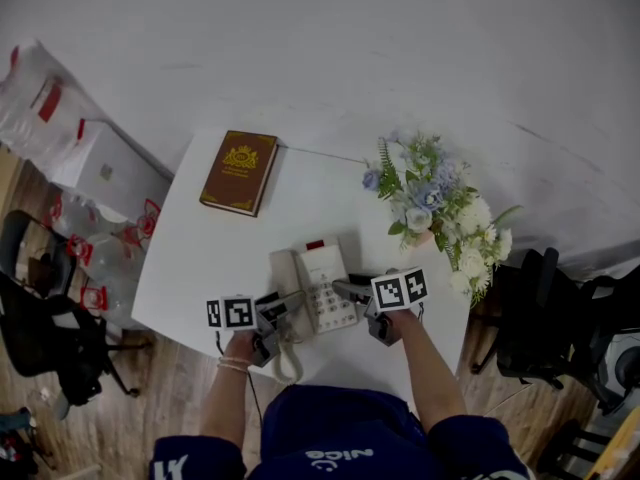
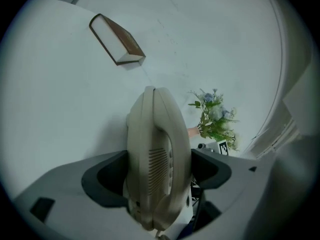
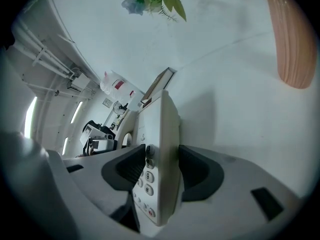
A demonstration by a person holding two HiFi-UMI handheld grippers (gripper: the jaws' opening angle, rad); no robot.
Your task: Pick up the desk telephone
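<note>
The beige desk telephone point(image 1: 318, 286) lies flat on the white table point(image 1: 190, 258), close to its near edge. Its handset point(image 1: 285, 273) rests in the cradle on the left and its cord point(image 1: 288, 360) hangs over the table edge. My left gripper point(image 1: 283, 311) straddles the handset point(image 2: 156, 164), jaws at their widest with the pads close along both of its sides. My right gripper point(image 1: 352, 290) straddles the keypad side of the base point(image 3: 159, 159), one jaw over the keys and one behind. Its jaws are also spread wide.
A brown book point(image 1: 239, 172) lies at the table's far left. A flower bouquet point(image 1: 440, 208) in a pink vase point(image 3: 292, 39) stands at the right, near my right hand. Black chairs point(image 1: 45, 318) point(image 1: 545, 318) flank the table, and plastic bags with a white box point(image 1: 95, 158) sit on the left.
</note>
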